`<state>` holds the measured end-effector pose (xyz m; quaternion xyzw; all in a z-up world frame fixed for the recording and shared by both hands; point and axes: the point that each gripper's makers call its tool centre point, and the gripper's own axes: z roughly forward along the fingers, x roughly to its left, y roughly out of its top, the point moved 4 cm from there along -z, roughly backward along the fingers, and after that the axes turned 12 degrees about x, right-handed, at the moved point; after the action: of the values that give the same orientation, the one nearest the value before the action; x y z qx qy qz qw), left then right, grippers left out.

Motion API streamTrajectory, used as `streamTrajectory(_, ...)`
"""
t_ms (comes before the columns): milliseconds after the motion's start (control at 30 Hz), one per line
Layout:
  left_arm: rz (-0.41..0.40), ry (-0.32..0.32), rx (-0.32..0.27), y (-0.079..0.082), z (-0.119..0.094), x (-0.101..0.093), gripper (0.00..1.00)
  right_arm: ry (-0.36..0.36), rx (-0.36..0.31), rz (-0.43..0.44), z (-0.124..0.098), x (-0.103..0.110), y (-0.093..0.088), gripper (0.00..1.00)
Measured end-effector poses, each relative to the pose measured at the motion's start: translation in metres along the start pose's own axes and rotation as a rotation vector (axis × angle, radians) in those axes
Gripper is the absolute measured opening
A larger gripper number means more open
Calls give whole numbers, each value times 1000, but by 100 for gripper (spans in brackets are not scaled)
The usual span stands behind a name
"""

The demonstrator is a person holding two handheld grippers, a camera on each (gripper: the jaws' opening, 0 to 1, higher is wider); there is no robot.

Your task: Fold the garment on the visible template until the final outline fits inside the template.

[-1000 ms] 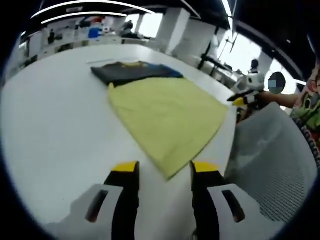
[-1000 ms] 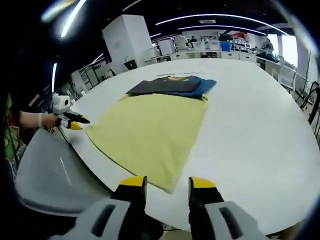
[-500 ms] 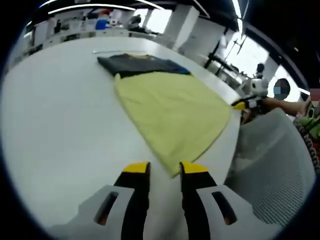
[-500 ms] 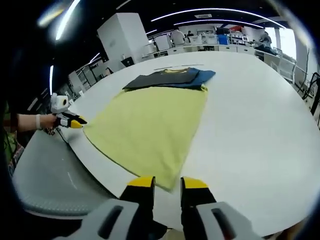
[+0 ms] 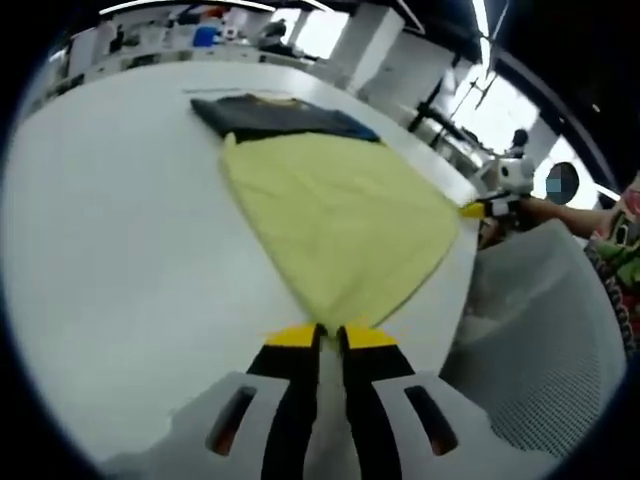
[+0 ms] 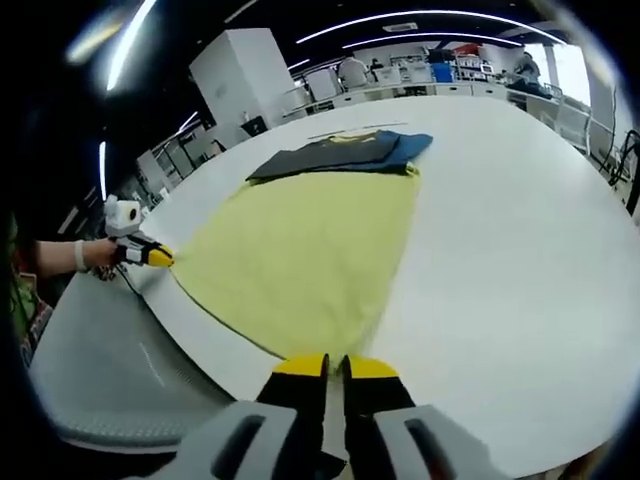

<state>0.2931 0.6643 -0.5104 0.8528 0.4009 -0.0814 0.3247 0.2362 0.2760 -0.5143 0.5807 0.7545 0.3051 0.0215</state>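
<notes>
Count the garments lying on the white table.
3: a yellow garment nearest, with both grippers at its corners, and a black garment atop a blue garment beyond it. More may be hidden underneath.

- We see a large white table [image 6: 520,230] with a rounded edge.
- On it lies a yellow cloth [image 6: 305,245], spread flat, one corner reaching the near edge.
- At the cloth's far end lies a folded dark garment [image 6: 330,155], touching it, with blue fabric [image 6: 412,146] beside.
</notes>
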Motion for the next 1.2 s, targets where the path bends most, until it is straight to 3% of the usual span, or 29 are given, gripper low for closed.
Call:
streamTrajectory(200,-15,-14,4,3,-10,-1,0,6,-19,10,-12,3,9,0)
streamTrajectory(333,-39,-46,-35,9,-25,-7,0,16,-22,-11,-20,7,16,0)
streamTrajectory(467,-52,-69,-29,5,-30,-21,0,24,-15,-32,-29,10,16,0)
streamTrajectory(733,-29,-129,44,-18,-35,-29,0,51,18,-33,-48,20,-5,0)
streamTrajectory(900,-39,-200,82,-31,-44,-40,0,62,55,-16,-53,25,-23,0)
streamTrajectory(1033,-39,-245,150,-45,-45,-50,0,76,79,3,-55,28,-36,0)
streamTrajectory(1200,-46,-266,168,-49,-46,-58,0,85,97,13,-58,30,-42,0)
